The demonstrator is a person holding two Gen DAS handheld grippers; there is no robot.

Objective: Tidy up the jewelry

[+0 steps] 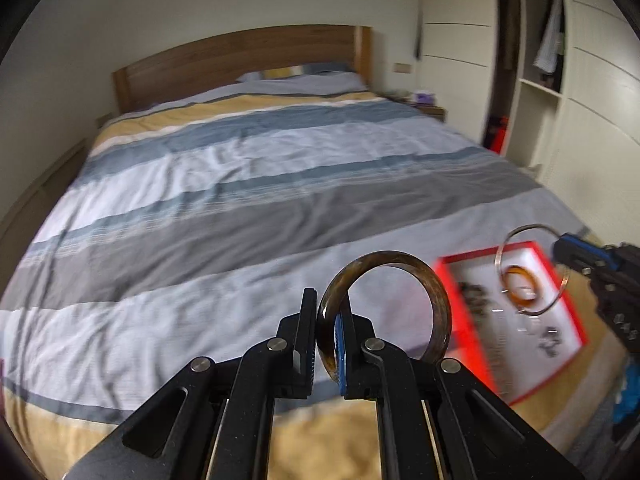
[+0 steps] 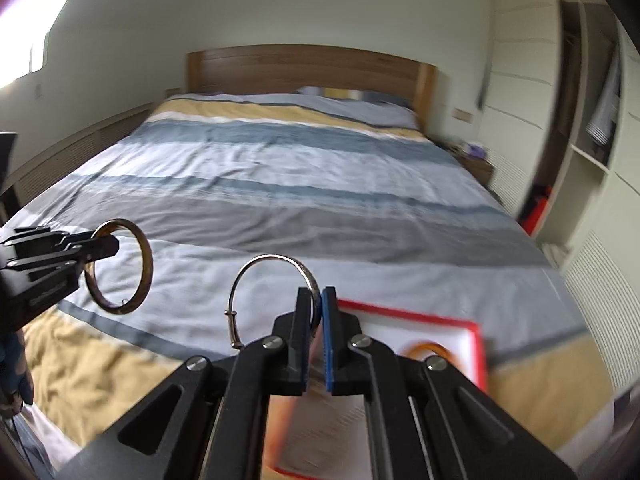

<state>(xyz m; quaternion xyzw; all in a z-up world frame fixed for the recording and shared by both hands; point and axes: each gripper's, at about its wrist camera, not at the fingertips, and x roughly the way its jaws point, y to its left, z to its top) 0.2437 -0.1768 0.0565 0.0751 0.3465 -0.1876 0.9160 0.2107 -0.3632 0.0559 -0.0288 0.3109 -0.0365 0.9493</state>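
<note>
My left gripper (image 1: 328, 304) is shut on a thick brown translucent bangle (image 1: 400, 264), held upright above the bed; from the right wrist camera this same bangle (image 2: 144, 264) hangs at the left in the left gripper (image 2: 114, 245). My right gripper (image 2: 318, 294) is shut on a thin silver bangle (image 2: 264, 260) with a small clasp; in the left wrist view that silver bangle (image 1: 520, 232) hangs at the right edge, held by the right gripper (image 1: 558, 245). Below lies a red-rimmed white tray (image 1: 444, 268) holding an orange bangle (image 1: 508, 276) and small dark jewelry pieces (image 1: 476, 300).
A wide bed with a striped blue, grey, white and yellow cover (image 1: 248, 184) fills both views, with a wooden headboard (image 1: 240, 60) at the far end. White wardrobe doors and open shelves (image 1: 540, 80) stand on the right. A small bedside table (image 1: 424, 106) sits beside the headboard.
</note>
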